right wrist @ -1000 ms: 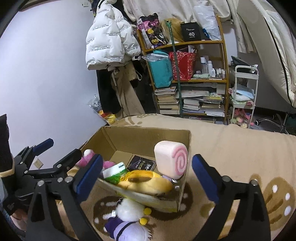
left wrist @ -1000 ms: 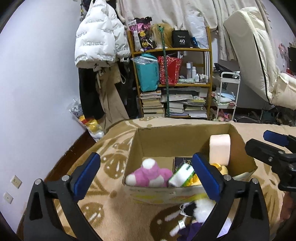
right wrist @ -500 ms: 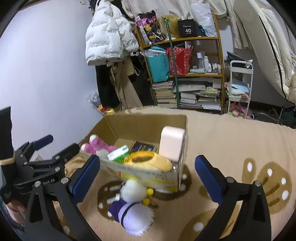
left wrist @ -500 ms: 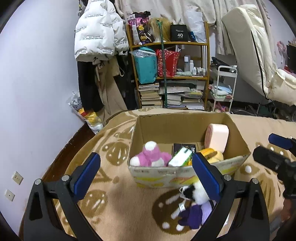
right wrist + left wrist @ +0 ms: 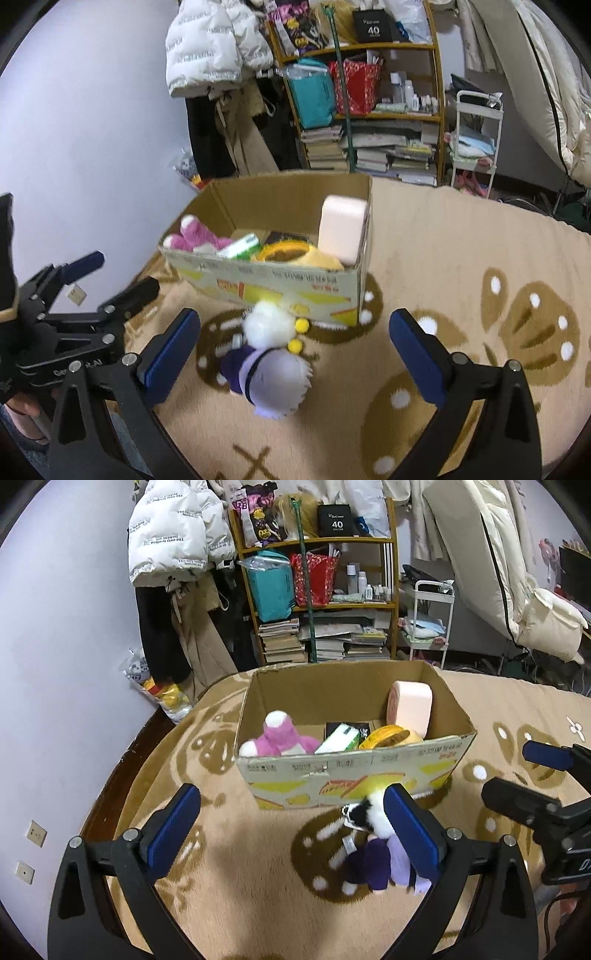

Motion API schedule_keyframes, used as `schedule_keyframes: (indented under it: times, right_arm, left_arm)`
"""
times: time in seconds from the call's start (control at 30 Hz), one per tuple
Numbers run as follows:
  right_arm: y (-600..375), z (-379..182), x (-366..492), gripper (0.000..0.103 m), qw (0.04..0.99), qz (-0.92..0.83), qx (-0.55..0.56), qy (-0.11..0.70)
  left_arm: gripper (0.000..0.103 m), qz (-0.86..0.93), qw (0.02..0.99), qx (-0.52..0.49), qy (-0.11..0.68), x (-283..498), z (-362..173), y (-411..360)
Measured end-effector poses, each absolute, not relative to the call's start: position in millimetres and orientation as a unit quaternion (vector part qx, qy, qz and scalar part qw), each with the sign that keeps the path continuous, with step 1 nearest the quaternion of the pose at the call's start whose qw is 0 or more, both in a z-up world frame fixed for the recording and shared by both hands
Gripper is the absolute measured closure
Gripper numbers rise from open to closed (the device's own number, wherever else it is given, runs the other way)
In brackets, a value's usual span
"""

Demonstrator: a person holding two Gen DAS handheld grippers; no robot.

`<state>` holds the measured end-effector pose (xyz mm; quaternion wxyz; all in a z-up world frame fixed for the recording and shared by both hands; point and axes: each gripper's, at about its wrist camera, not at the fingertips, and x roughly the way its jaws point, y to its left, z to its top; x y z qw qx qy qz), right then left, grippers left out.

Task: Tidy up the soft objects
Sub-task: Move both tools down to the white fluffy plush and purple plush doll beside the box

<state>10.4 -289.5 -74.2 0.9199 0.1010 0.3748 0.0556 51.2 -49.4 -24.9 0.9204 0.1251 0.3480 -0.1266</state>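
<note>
An open cardboard box (image 5: 354,775) (image 5: 280,284) stands on the tan patterned blanket. Inside it are a pink plush (image 5: 277,734) (image 5: 195,236), a pink roll cushion (image 5: 412,703) (image 5: 341,229), a yellow plush (image 5: 388,735) (image 5: 295,254) and a green-white pack (image 5: 338,738). A purple and white plush doll (image 5: 373,845) (image 5: 269,362) lies on the blanket in front of the box. My left gripper (image 5: 291,827) is open and empty, with the doll by its right finger. My right gripper (image 5: 291,354) is open, above the doll without touching it.
A bookshelf (image 5: 321,590) with books and bags, hanging coats (image 5: 177,554) and a white cart (image 5: 428,620) stand behind the blanket. A wall (image 5: 55,664) runs along the left. A folded mattress (image 5: 517,572) leans at the right.
Both grippers have drawn back from the box and risen. The box and the doll now sit farther ahead in both views. Nothing was grasped.
</note>
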Motion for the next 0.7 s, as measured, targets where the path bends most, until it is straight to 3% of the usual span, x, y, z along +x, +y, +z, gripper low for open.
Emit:
schedule_keyframes:
  times: [0.7]
  right_arm:
    - [-264.6,-140.7,42.0,0.0,0.864,0.061,0.047,0.498]
  left_arm:
    - [0.005,-0.162,0.88,0.084,0.438,92.0,-72.7,-48.5]
